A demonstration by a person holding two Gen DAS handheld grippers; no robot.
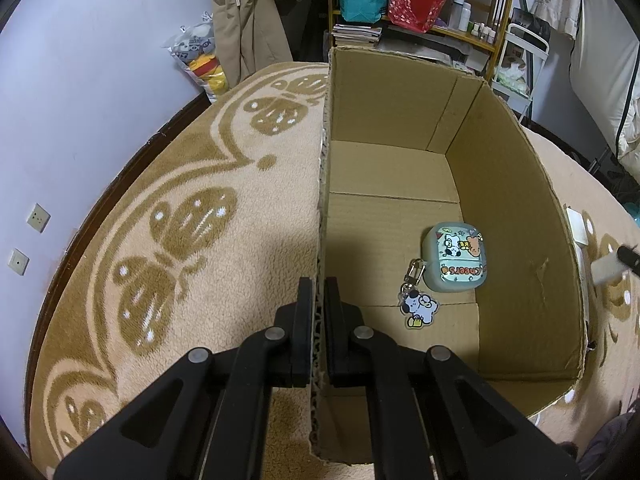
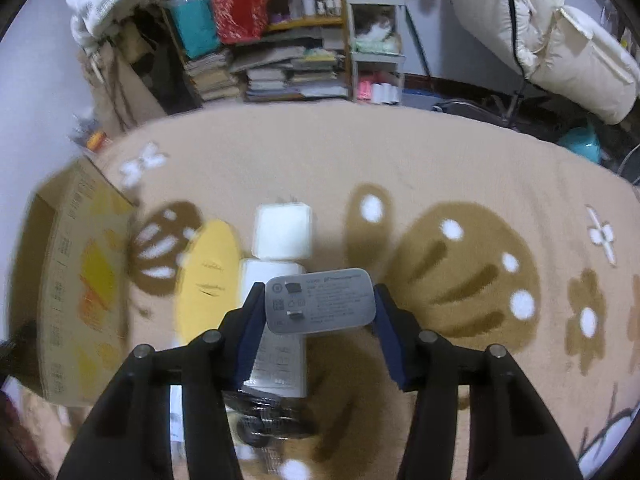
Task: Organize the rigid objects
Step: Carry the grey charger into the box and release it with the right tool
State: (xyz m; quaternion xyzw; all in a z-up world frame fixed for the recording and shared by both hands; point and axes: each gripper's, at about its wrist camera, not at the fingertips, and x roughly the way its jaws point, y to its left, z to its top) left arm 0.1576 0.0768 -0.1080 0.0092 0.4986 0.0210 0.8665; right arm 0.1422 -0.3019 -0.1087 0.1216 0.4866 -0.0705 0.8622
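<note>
My left gripper (image 1: 319, 292) is shut on the left wall of an open cardboard box (image 1: 516, 184), one finger on each side. Inside the box lies a pale green earbud case (image 1: 456, 258) with cartoon stickers and a dog keychain charm (image 1: 420, 309). My right gripper (image 2: 320, 300) is shut on a grey charger block (image 2: 320, 300), held above the rug. Below it lie a white tube (image 2: 276, 344), a white square block (image 2: 283, 233) and a yellow oval object (image 2: 208, 276). The box (image 2: 72, 280) shows at the left of the right wrist view, blurred.
A beige rug (image 1: 180, 220) with brown butterfly patterns covers the floor. Shelves (image 1: 420, 0) with bags, books and bottles stand behind. A white cart (image 2: 376, 40) and bedding (image 2: 560, 40) are at the back. A dark object (image 2: 268, 420) lies under my right gripper.
</note>
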